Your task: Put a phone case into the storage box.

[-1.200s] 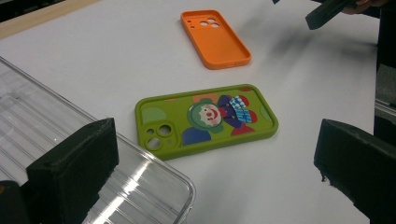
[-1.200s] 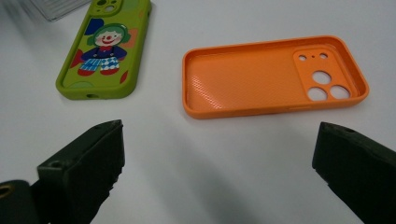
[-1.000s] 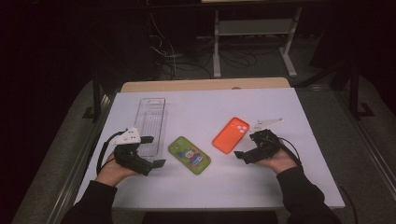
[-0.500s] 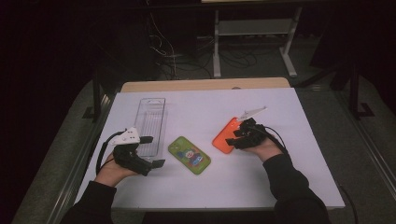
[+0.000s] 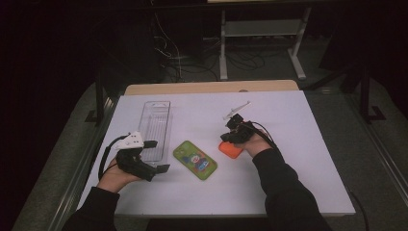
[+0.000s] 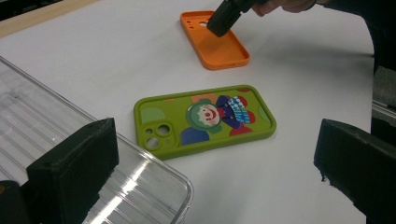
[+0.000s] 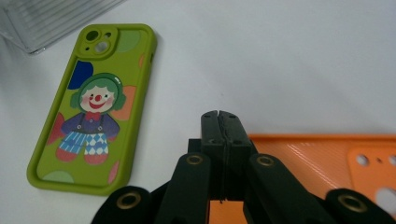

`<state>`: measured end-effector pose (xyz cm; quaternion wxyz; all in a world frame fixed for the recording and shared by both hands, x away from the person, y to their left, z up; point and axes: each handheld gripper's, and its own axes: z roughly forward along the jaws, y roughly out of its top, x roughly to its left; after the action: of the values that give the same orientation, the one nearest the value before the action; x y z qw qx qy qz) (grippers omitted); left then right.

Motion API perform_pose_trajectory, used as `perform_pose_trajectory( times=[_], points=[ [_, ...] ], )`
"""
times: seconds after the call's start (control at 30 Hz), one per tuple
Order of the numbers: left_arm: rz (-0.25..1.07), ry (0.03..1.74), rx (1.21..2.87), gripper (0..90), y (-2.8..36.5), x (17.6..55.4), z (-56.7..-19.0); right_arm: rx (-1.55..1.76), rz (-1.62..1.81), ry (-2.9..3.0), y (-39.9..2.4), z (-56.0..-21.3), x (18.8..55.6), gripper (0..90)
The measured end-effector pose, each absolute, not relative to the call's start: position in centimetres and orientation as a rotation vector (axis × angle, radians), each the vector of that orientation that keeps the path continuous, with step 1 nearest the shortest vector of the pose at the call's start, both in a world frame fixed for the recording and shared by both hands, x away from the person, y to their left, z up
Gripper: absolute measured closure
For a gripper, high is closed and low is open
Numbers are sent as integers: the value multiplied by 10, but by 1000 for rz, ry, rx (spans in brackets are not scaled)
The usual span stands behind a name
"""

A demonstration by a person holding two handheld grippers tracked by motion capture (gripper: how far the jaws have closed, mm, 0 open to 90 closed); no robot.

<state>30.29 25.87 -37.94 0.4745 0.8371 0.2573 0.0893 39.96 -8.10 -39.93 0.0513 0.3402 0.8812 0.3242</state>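
In the high view, the right gripper (image 5: 234,135) is hovering over the orange phone case (image 5: 230,149), its jaws having just been closing, now pressed together with nothing seen between them. The left gripper (image 5: 155,155) is resting near the table's (image 5: 288,125) left edge with its jaws spread wide and empty, just beside the clear plastic tray (image 5: 156,120). The green clown phone case (image 5: 195,160) is lying between the two hands.

In the left gripper view, the wide-apart jaws are framing the green clown phone case (image 6: 204,119), with the clear plastic tray (image 6: 56,140) at the left; farther off, the right gripper (image 6: 225,18) is poised over the orange phone case (image 6: 219,46), which is lying open side up.

In the right gripper view, the jaws are meeting tip to tip above the rim of the orange phone case (image 7: 322,154), while the green clown phone case (image 7: 93,107) is lying to the left, apart from it.
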Motion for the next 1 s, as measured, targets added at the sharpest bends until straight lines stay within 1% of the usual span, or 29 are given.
perform_pose_trajectory(
  times=[0.23, 0.47, 0.7, 1.0],
  points=[
    [214, 634, 2045, 0, 259, 303, -379, 1026, 914, 2726, -61, -409, 410, 882],
    [215, 633, 2047, 0, 259, 303, -379, 1046, 862, 2743, -51, -419, 418, 882],
    [216, 629, 2051, 0, 259, 303, -379, 1062, 800, 2763, -48, -427, 422, 884],
    [216, 627, 2053, 0, 259, 303, -379, 1035, 752, 2787, -55, -426, 415, 884]
  ],
)
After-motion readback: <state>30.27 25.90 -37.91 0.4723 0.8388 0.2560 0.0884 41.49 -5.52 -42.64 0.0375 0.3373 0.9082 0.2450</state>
